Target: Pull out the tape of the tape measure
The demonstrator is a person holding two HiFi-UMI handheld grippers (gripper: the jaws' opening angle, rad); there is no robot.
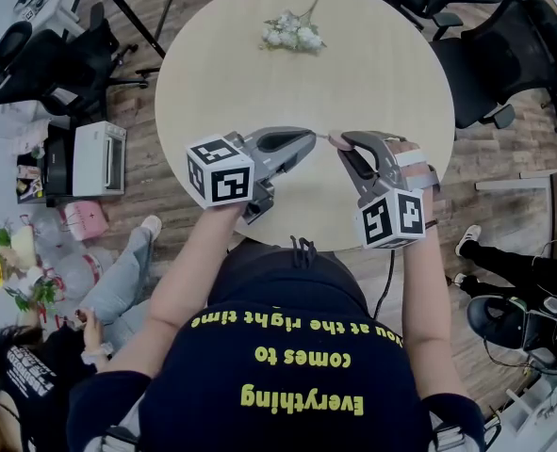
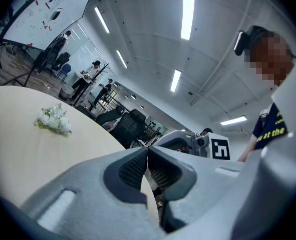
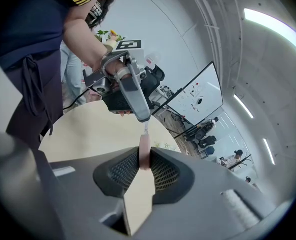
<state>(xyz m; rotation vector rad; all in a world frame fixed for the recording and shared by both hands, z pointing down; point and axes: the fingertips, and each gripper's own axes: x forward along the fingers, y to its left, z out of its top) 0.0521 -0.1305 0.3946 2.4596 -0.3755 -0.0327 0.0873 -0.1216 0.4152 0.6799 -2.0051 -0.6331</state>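
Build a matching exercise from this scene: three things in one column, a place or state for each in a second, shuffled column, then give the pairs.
Things
1. small bunch of white flowers
2. small pink tape measure
3. left gripper

Places or states
A. jaws closed together
B. lying on the far side of the round beige table
C. clamped between the jaws of the right gripper

Pairs: 1-B, 2-C, 3-A

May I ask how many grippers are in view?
2: the left gripper, fingers shut, and the right gripper, pinching a pink tape measure, tip to tip above the table.
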